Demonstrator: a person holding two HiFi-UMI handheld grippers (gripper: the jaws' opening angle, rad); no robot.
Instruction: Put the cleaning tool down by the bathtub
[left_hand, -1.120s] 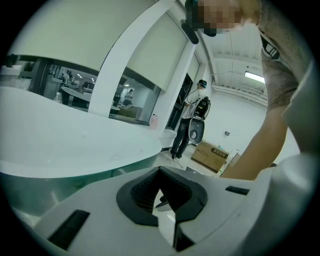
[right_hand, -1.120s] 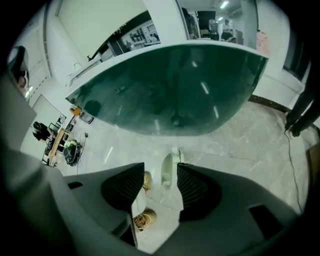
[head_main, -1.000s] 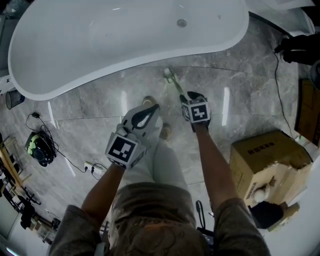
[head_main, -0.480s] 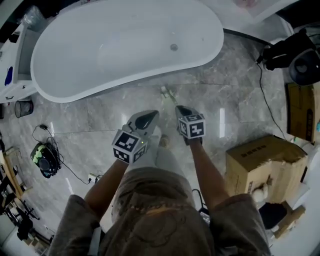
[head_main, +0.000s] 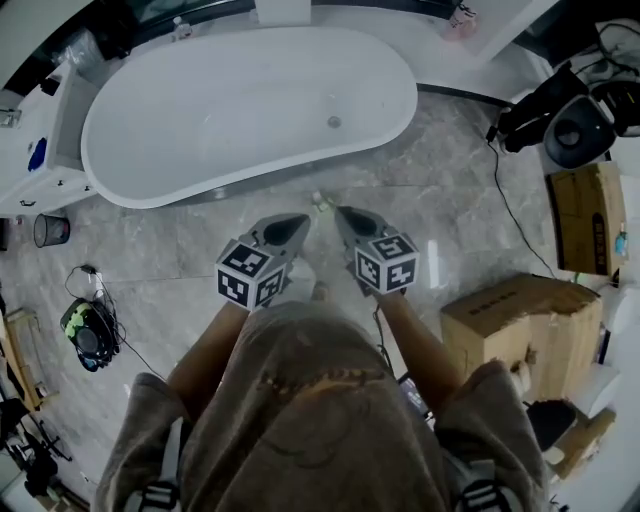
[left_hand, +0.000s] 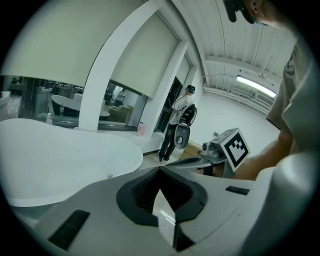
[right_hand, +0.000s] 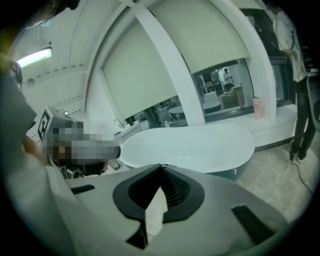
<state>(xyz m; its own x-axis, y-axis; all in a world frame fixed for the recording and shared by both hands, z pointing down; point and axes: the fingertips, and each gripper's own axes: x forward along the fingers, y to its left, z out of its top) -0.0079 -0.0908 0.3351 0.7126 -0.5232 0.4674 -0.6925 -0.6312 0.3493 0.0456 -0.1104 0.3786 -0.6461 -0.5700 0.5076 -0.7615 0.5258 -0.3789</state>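
- A person is standing on a glossy grey marble floor (head_main: 180, 230) beside a white freestanding bathtub (head_main: 250, 100), looking steeply down and holding a gripper in each hand.
- The left gripper (head_main: 298, 221) is pointing toward the tub. Its jaws are clenched tip to tip with nothing between them, and its own view is showing only floor through the gap behind the tips.
- The right gripper (head_main: 341, 213) is hovering just beside the left one, likewise closed on nothing.
- The cleaning tool (head_main: 318, 200) is showing only as a small pale piece on the floor between the two gripper tips, near the tub's front wall. The rest of it is hidden or too small to make out.
- The tool appears to be out of both grippers, so the put-down is looking essentially done.
- To finish well, the person should be checking that the tool is resting steady and cannot slide on the shiny tile. Both grippers should then be coming straight back so that neither nudges it.
- Open floor is lying to the person's left and front.
- A cardboard box (head_main: 520, 320) is crowding the right side, and a black cable (head_main: 508, 210) is trailing across the tiles above it. Backing away to the left is looking like the safer path.
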